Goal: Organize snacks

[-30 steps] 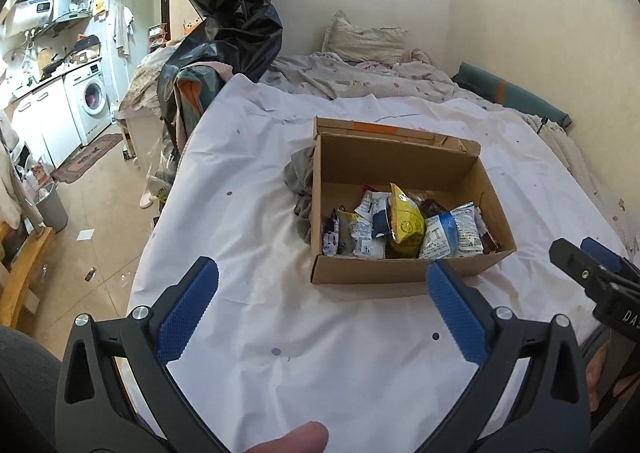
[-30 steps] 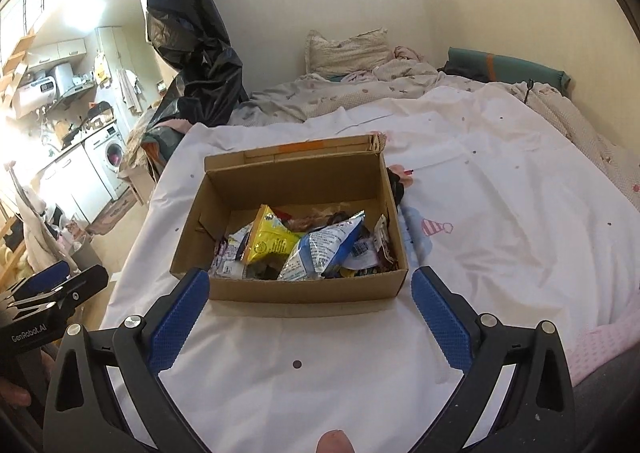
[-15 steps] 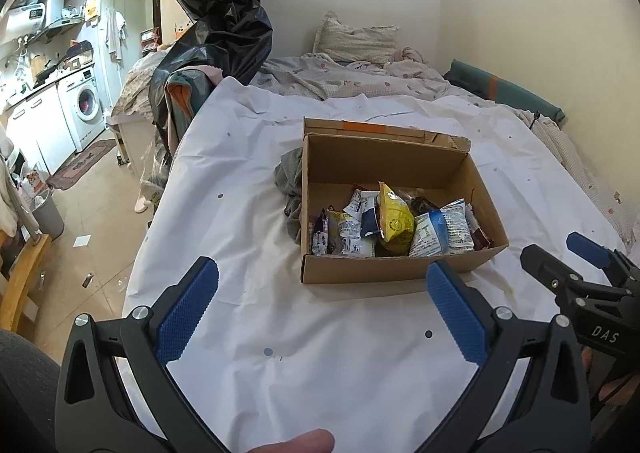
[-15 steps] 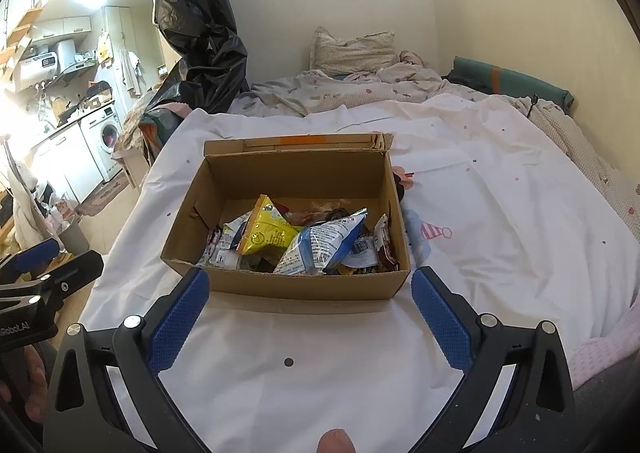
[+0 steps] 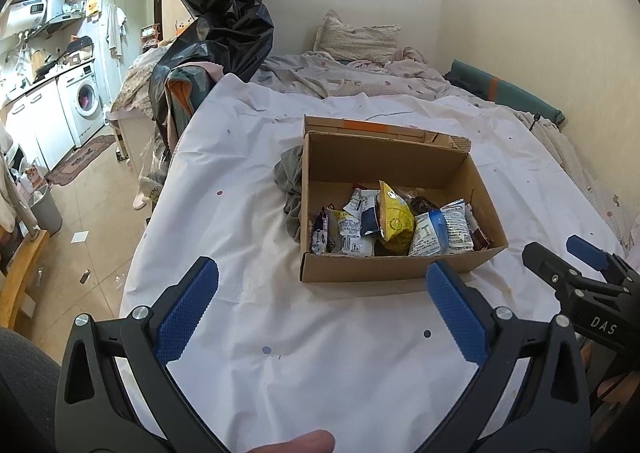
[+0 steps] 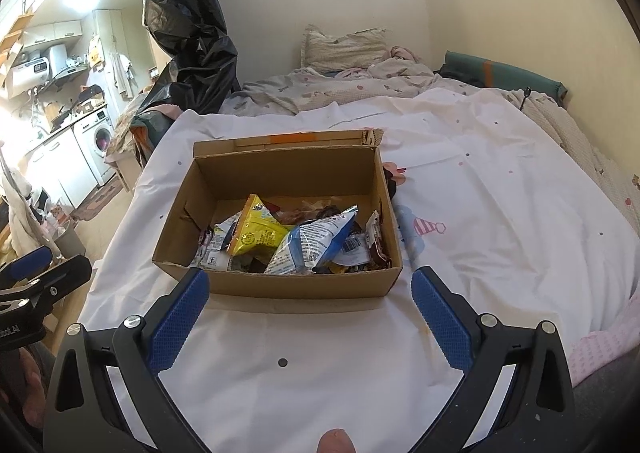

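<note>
An open cardboard box (image 5: 384, 157) (image 6: 280, 173) stands on a white sheet on the bed. It holds several snack packets, among them a yellow bag (image 5: 396, 215) (image 6: 256, 233) and a blue-and-white bag (image 5: 440, 233) (image 6: 316, 245). My left gripper (image 5: 320, 309) is open and empty, short of the box's near left corner. My right gripper (image 6: 308, 313) is open and empty, just before the box's near wall. Each gripper also shows at the edge of the other view, the right one (image 5: 580, 273) and the left one (image 6: 40, 273).
A grey cloth (image 5: 292, 189) lies against the box's left side. A black plastic bag (image 5: 224, 13) hangs at the bed's far left corner. Pillow and crumpled blanket (image 5: 360, 65) lie at the head. The bed's left edge drops to a tiled floor (image 5: 80, 213).
Both grippers have shifted slightly; in the left view the box slid a little left, and in the right view it came closer and more centred. Both stayed open.
</note>
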Motion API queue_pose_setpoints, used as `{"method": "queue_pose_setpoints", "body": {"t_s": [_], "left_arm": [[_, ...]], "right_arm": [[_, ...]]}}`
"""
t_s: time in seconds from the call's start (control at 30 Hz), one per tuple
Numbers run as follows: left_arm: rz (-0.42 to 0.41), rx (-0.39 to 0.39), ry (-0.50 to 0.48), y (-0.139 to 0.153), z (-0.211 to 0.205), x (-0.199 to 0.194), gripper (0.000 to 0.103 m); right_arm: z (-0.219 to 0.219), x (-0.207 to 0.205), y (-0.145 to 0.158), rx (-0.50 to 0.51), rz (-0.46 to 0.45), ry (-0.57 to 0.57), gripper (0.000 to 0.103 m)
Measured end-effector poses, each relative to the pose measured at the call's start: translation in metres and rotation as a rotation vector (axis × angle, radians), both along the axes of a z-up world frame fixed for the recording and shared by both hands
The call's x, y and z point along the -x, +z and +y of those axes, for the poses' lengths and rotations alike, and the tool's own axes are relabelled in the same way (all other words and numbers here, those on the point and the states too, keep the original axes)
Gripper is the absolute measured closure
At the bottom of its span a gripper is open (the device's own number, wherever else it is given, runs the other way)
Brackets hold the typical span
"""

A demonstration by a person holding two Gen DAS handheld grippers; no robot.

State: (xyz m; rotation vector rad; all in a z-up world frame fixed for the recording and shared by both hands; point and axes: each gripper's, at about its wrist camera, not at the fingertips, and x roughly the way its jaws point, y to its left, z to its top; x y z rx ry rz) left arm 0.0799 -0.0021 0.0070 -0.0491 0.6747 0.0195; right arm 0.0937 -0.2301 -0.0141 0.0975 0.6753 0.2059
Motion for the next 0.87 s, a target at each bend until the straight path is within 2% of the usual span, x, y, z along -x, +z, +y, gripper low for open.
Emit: {"method": "queue_pose_setpoints", "body": {"t_s": [0.87], "left_arm": [[0.038,0.032,-0.002,-0.011,-0.004,-0.001,0.0]], "right_arm": [[-0.004,0.002,0.002,-0.003,-0.002,-0.017,0.0]]}}
